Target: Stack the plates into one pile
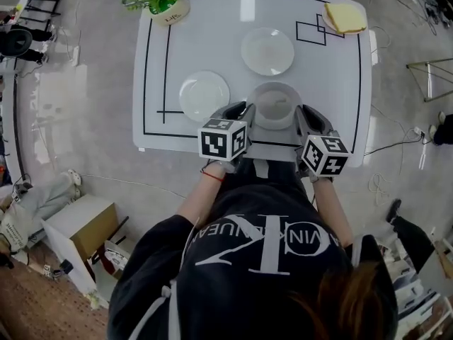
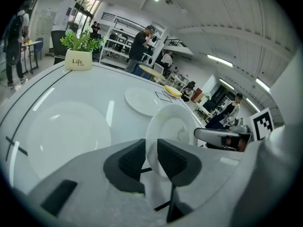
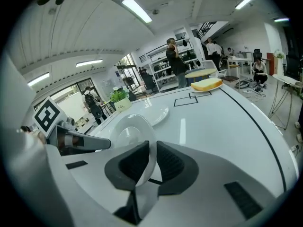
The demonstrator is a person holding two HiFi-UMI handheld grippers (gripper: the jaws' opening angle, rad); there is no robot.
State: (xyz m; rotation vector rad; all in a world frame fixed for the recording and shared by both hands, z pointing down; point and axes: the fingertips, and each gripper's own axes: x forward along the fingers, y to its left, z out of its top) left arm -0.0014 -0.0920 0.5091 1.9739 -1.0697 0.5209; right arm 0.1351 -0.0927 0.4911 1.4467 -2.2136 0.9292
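Note:
A deep white plate (image 1: 274,105) hangs over the near edge of the white table (image 1: 333,83), held from both sides. My left gripper (image 1: 245,112) is shut on its left rim, and my right gripper (image 1: 302,115) is shut on its right rim. In the left gripper view the rim of the plate (image 2: 173,126) runs between the dark pads (image 2: 129,162). The right gripper view shows the same plate (image 3: 128,131) clamped at its edge. A flat plate (image 1: 204,95) lies to the left, and another plate (image 1: 267,51) lies further back.
A potted plant (image 1: 164,4) stands at the table's far left corner. A yellow cloth (image 1: 345,18) lies at the far right corner. Black lines mark zones on the tabletop. Cardboard boxes (image 1: 85,232) sit on the floor to the left. People stand in the background.

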